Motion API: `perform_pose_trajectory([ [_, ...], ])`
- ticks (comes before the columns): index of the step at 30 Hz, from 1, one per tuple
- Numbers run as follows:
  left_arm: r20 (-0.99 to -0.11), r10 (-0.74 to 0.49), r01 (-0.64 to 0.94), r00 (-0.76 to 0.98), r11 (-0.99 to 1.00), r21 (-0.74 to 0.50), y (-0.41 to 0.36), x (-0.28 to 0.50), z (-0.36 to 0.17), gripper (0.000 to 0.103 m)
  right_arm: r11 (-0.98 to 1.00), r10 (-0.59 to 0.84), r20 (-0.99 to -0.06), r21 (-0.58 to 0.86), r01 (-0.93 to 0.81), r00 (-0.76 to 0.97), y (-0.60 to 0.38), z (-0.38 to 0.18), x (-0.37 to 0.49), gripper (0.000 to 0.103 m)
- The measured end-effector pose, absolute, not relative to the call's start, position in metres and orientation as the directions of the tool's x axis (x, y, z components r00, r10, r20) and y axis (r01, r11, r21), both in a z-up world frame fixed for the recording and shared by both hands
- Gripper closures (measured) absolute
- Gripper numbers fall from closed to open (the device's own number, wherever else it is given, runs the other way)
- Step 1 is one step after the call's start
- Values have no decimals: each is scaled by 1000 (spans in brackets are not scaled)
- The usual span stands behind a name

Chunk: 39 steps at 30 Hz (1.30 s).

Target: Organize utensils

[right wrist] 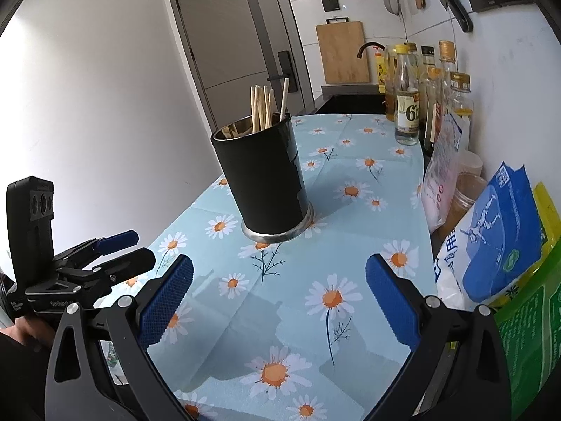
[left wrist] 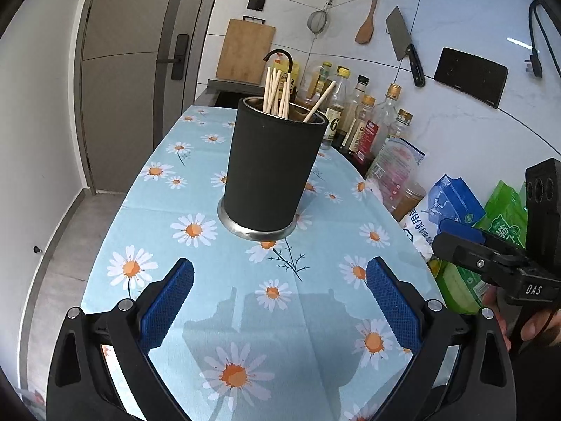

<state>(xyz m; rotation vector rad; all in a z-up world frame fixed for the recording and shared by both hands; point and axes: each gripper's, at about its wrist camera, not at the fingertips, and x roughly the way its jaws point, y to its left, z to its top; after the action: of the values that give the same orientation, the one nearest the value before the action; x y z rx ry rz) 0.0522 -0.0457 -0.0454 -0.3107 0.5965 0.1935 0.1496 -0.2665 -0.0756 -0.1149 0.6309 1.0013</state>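
A black utensil holder (left wrist: 271, 168) with a steel base stands upright on the daisy-print tablecloth (left wrist: 210, 298). Several wooden chopsticks (left wrist: 277, 89) stick out of it. It also shows in the right wrist view (right wrist: 264, 182), with the chopsticks (right wrist: 263, 107) inside. My left gripper (left wrist: 280, 301) is open and empty, a short way in front of the holder. My right gripper (right wrist: 278, 300) is open and empty, also short of the holder. Each gripper shows in the other's view: the right one (left wrist: 466, 242) at the right edge, the left one (right wrist: 122, 249) at the left edge.
Oil and sauce bottles (left wrist: 364, 119) and food bags (right wrist: 498, 231) line the wall side on the right. A sink with a black tap (right wrist: 368, 47) and a cutting board (left wrist: 245, 51) lie beyond the table. A cleaver (left wrist: 403, 44) and a spatula (left wrist: 366, 24) hang on the wall.
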Motion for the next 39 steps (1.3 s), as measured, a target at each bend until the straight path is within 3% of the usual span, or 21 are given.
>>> perform_pose_trajectory([
  [39, -574, 87, -257, 814, 940, -223, -46, 46, -43, 7, 520, 757, -531, 134, -844, 382, -260, -69, 131, 5],
])
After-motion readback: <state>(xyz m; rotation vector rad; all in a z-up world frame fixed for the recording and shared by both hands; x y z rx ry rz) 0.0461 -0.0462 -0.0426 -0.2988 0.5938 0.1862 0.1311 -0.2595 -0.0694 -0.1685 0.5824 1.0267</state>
